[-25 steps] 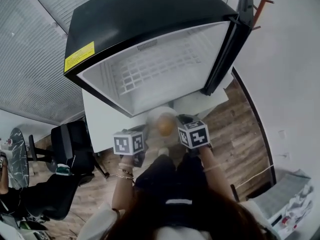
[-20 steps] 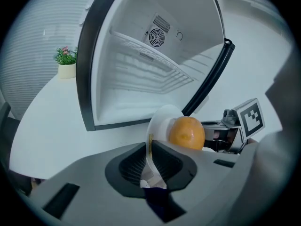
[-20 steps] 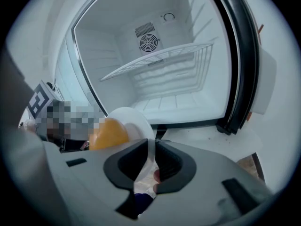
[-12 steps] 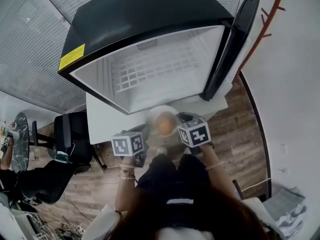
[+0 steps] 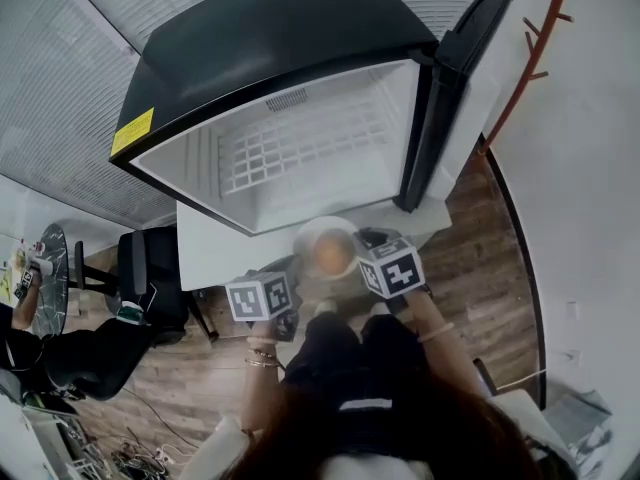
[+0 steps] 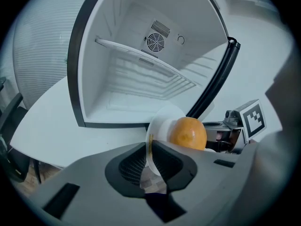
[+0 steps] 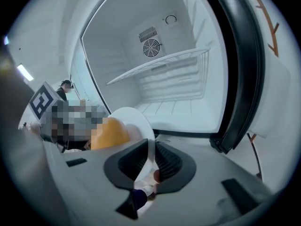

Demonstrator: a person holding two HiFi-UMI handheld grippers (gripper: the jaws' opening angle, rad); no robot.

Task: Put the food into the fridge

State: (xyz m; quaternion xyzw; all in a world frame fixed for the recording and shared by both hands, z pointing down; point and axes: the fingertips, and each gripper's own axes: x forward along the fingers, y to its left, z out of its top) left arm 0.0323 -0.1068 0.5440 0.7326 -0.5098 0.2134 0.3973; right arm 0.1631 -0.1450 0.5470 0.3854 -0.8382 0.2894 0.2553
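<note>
white plate (image 5: 312,230) with orange (image 5: 330,253) held up in front of open fridge (image 5: 280,28), at white counter (image 5: 215,253) near edge, left gripper (image 6: 149,149) fingers pinching plate's left rim, right gripper (image 7: 151,149) fingers pinching right rim

plate (image 5: 318,232), orange (image 5: 331,254) blurred in head view; fridge (image 6: 101,79) top cut off in left gripper view

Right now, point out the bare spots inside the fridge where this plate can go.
Bare: the white wire shelf across the black fridge, and the white fridge floor beneath it. Crowded: only out front, where the left gripper and right gripper clamp the white round plate carrying the orange fruit.
</note>
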